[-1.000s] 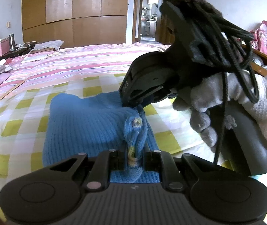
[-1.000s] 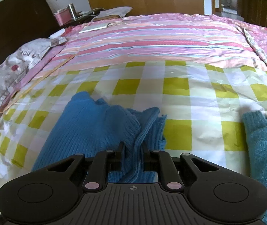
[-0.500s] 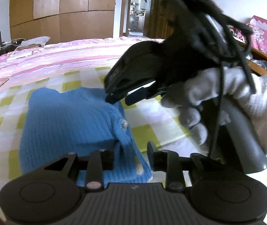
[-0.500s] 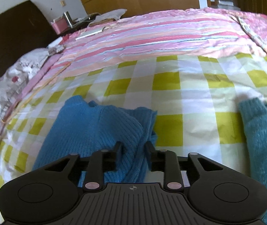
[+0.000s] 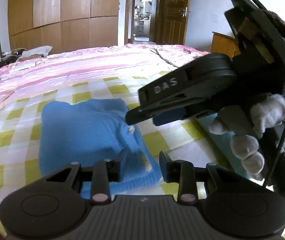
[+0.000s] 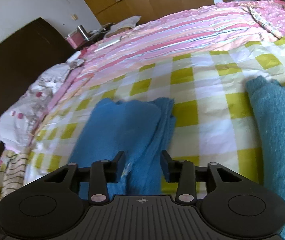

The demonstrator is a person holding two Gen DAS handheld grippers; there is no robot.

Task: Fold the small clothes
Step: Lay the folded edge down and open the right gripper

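The blue knit garment (image 5: 82,136) lies folded into a rough rectangle on the yellow-checked sheet (image 5: 186,146), its near edge just under both tools, with a small button (image 5: 130,129) showing on the upper layer near its right side. The left gripper (image 5: 142,164) hangs low over the near right corner, jaws spread and holding nothing, the knit visible between them. The right gripper (image 6: 143,166) is likewise spread and empty above the near edge, where loose layers bunch along the right side of the fold. In the left wrist view it enters from the right, tilted down toward the button, gripped in a white-gloved hand (image 5: 250,140). The step in hand appears to be release after a fold. To do it well, both tools should lift straight away without snagging the knit, and the uneven right layers would likely need squaring before any further fold. A teal knit item (image 6: 278,140) lies to the right, well apart, on the same sheet, and a pink striped quilt (image 6: 182,38) covers the far bed.
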